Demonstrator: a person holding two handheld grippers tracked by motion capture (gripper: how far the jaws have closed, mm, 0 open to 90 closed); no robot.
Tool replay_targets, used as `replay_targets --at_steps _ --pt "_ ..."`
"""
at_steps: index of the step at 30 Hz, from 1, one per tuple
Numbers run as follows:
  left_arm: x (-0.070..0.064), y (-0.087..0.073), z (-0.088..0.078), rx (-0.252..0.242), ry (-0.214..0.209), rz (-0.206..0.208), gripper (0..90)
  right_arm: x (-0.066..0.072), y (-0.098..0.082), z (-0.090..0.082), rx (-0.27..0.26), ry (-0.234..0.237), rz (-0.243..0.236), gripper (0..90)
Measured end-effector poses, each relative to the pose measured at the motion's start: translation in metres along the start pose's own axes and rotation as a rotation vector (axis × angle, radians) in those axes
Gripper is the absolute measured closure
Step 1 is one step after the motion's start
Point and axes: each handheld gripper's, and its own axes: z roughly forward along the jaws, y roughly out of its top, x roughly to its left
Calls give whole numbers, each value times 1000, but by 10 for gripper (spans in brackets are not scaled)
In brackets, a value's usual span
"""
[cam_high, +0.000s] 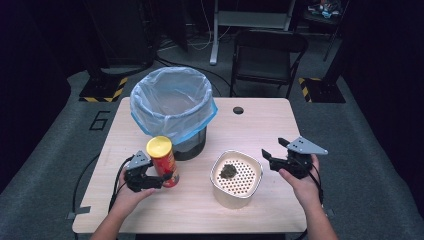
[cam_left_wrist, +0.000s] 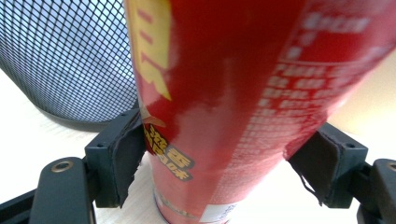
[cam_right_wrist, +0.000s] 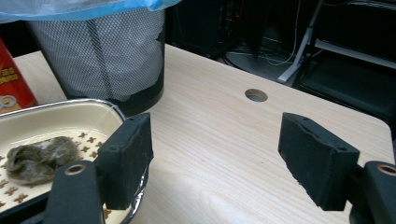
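The red can (cam_high: 163, 161) stands upright on the bench (cam_high: 260, 125), lid up, clamped by the left tool (cam_high: 159, 181); the right tool (cam_high: 274, 154) gapes half-open, empty.

Red yellow-lidded chip can (cam_high: 162, 161) stands upright beside the mesh bin (cam_high: 172, 107).

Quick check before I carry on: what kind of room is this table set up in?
Probably a lab or workshop test bay, not a home: black-and-yellow hazard-striped bases on grey carpet, loose cables by equipment stands, a folding chair, and one small wooden table.
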Motion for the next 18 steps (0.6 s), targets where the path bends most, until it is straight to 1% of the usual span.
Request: replay_targets --at_steps 1,3,6,7,8,9,10,11,14,15,17,18 --pt "-1 0 -1 -6 12 7 229 0 -1 0 2 -7 0 258" --pt "-2 0 -2 -7 21 13 234 0 -2 -1 3 -17 -3 258" --pt "-2 0 -3 -7 25 14 238 -2 -5 -2 5 -19 1 258" --pt "-2 1 -5 -8 33 18 239 -3 -6 -2 8 -27 13 258" --pt "-2 1 -5 -8 33 18 239 -3 -6 -2 8 -27 13 258" --pt "-2 2 -7 -8 34 20 239 -6 -8 -3 10 -25 14 258" --pt "-2 2 -7 -8 34 20 239 -6 -8 -3 10 -25 14 258" --pt "-3 2 -10 -18 42 14 239 -7 -9 -3 13 -33 28 258" --pt "-4 4 -14 -12 43 19 239 -8 -9 -3 14 -35 25 258" --pt "-5 5 -15 -17 44 9 239 -8 -9 -3 15 -34 23 258" --pt "-6 10 -21 -18 41 2 239 -9 -10 -3 17 -36 30 258" --pt "-6 10 -21 -18 41 2 239 -9 -10 -3 17 -36 30 258"
